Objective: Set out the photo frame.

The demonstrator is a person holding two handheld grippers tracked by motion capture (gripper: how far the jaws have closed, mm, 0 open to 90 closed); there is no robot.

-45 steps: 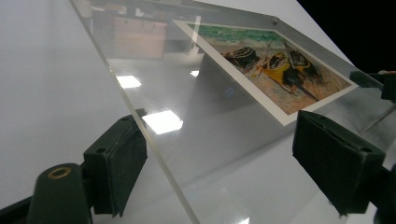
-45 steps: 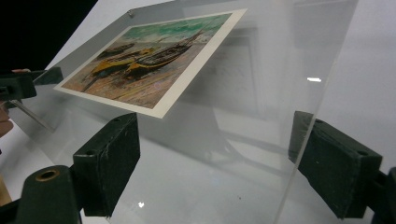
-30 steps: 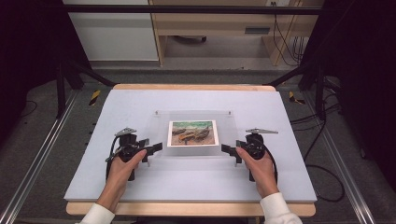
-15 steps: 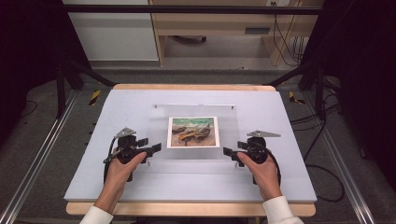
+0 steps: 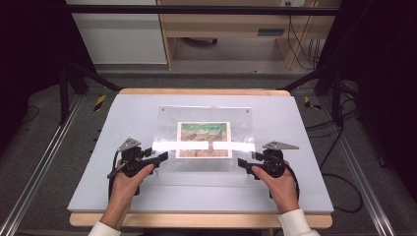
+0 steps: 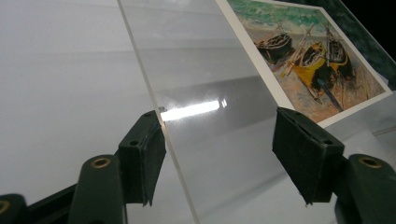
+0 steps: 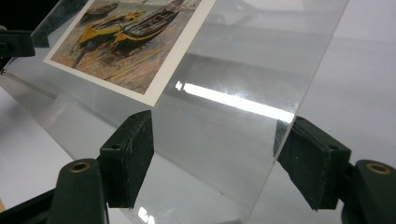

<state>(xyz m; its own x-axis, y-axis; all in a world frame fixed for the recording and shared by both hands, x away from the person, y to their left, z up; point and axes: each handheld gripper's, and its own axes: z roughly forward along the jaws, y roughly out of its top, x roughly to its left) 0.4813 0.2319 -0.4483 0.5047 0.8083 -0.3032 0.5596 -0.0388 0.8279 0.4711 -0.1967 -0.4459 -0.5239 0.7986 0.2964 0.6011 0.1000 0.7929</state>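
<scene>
Acrylic: clear, flat rectangular sheet [image 5: 204,140] lies on the pale grey matte table top [image 5: 147,196], roughly centred, long edges running left to right. Surface glossy; a bright strip of reflected light crosses its near half. Two small dark dots sit near its far edge. Edges cut square and look slightly frosted in the left gripper view [image 6: 154,116].

Under or within the sheet: white-bordered printed picture of beached boats, yellow and dark hulls on sand under a green-blue band [image 5: 203,139]. Print flat, colours muted through the glare.

Left side: black hand-held left gripper [image 5: 160,158], matte black pads, brass-coloured rivets, grey three-cornered plate on top, cable trailing back past the person's left hand [image 5: 129,178]. Its jaws straddle the sheet's left edge at the near corner. In the left gripper view one pad [image 6: 142,156] sits just beside the edge, the other [image 6: 303,156] stands over the sheet face; a gap shows, so no clamp. Jaws have just been closing, with the sheet between them.

Right side: matching black right gripper [image 5: 244,163] held by the person's right hand [image 5: 278,179], at the sheet's right near corner. In the right gripper view the sheet's edge [image 7: 289,126] runs between the pads, close to one pad [image 7: 310,158], the other clear. Jaws have just been closing, not yet gripping.
</scene>
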